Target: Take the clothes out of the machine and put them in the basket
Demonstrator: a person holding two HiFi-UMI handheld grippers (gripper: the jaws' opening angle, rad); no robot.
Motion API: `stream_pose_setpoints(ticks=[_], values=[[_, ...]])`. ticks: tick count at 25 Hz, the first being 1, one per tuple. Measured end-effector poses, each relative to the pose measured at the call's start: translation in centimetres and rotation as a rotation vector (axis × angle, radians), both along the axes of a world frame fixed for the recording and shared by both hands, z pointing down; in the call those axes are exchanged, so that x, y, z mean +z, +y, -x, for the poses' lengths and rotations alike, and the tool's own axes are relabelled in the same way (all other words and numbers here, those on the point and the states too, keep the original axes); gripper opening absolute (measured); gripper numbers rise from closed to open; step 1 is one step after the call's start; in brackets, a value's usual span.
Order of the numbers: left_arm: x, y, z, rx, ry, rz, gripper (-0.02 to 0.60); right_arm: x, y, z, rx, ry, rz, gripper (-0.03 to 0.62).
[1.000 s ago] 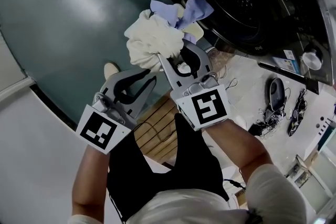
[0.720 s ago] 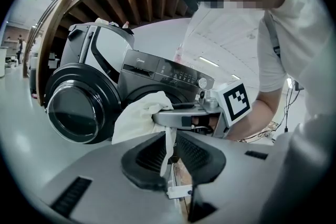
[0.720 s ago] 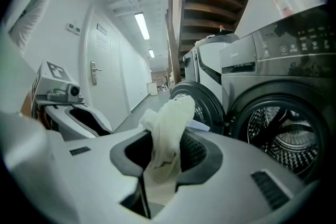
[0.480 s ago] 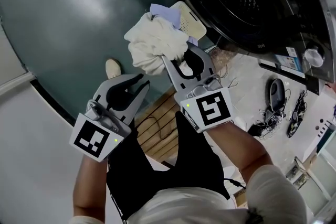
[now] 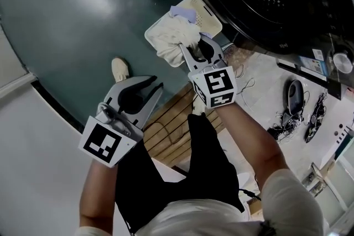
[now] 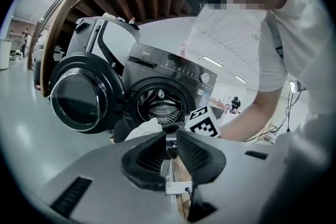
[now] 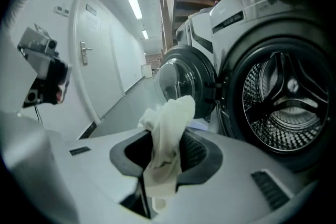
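Nearest, the left gripper (image 5: 156, 84), smooth grey plastic with black ribbed pads, hangs above the edge of a slatted wooden board (image 5: 168, 124). Its jaws are drawn almost together, with only a slit between them and nothing in it. Its cube (image 5: 104, 143) carries a black-and-white square marker. Just beyond, the right gripper (image 5: 193, 46) is clamped on a cream-white cloth (image 5: 172, 41). The cloth is soft and crumpled, bunched into a loose lump, with a folded strip pinched between the ribbed pads and its tail hanging below them. The lump sits over the near corner of a white plastic basket (image 5: 206, 18), rectangular with rounded corners and rows of small holes; whether the cloth rests in it cannot be told. A pale lilac garment (image 5: 181, 10) lies in the basket beside it. A light shoe (image 5: 117, 69) stands on the glossy grey-green floor (image 5: 66, 25). Farther on is the dark front-loading washing machine (image 7: 247, 13), with its round glass-paned door (image 7: 181, 78) swung open and a perforated steel drum (image 7: 283, 107) with raised ribs. The lettering on its control panel is too small to read
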State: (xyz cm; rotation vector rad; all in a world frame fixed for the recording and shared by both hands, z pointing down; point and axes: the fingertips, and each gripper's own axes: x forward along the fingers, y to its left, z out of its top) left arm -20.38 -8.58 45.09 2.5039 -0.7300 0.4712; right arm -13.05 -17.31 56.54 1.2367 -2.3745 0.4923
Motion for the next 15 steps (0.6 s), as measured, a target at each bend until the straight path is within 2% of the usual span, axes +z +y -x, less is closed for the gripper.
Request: stream_pose_setpoints(ticks=[7,15], values=[[2.1,-1.0,-1.7,0.04,0.011,-0.004,0.061,10.3,-2.3,-2.9,0.057,0.065,0.109,0.118],[5.4,-2.7,-2.7,0.13,-0.002,-0.044,0.061,22.0,-3.7,-3.8,0.072,0.149,0.241,0.121]])
